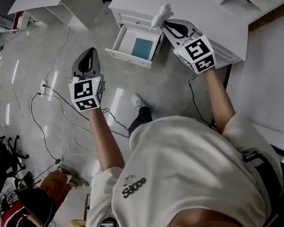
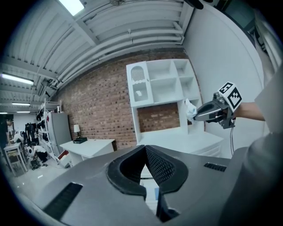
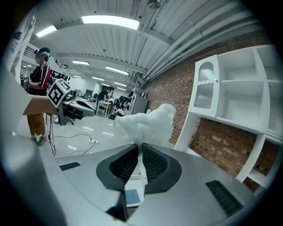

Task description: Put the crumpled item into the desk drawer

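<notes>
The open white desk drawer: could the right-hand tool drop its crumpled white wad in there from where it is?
Probably yes. The right tool, shut on the crumpled white wad, hangs just beside the open white desk drawer, whose top is uncovered.

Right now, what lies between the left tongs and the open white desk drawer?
In the head view, only bare glossy grey floor separates the left tongs from the open white desk drawer.
</notes>
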{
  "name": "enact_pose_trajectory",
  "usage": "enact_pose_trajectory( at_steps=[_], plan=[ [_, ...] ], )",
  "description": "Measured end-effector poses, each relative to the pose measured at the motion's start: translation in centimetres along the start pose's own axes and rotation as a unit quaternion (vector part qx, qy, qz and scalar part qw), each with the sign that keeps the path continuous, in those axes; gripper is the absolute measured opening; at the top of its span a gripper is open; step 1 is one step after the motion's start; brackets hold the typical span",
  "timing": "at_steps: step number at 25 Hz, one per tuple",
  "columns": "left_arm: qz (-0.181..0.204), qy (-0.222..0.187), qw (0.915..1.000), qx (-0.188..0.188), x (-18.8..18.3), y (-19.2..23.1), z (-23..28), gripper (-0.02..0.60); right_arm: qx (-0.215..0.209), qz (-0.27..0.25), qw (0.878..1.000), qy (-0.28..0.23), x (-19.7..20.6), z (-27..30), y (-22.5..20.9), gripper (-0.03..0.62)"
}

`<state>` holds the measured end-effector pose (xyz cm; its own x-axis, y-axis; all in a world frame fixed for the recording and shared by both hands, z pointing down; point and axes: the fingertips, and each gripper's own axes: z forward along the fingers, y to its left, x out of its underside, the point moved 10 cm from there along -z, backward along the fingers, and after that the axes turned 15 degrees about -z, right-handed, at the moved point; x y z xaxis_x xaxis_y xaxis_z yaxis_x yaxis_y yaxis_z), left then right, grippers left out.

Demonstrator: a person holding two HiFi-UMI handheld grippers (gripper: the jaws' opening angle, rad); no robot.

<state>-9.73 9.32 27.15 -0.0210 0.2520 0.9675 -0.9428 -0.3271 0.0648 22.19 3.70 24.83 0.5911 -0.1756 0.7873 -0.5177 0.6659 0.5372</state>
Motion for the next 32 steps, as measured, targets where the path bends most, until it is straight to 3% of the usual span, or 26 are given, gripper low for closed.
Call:
enact_pose_trajectory(
  at_steps=[14,21,32],
  plan=[
    [-0.031,0.037,0.9988,0.009,1.2,10.1,7.0,0.018,-0.022,0.022,0.999,0.042,0.1,12.7,-1.8,0.029],
    [-0.048,0.050,0.9974,0.018,3.3,14.3,9.8,0.018,-0.040,0.008,0.996,0.075,1.2,18.8,-1.2,0.029],
    [-0.089,0.092,0.9917,-0.006,10.9,17.5,18.6,0.018,-0.111,0.033,0.989,0.097,9.8,29.8,0.6,0.029]
  ],
)
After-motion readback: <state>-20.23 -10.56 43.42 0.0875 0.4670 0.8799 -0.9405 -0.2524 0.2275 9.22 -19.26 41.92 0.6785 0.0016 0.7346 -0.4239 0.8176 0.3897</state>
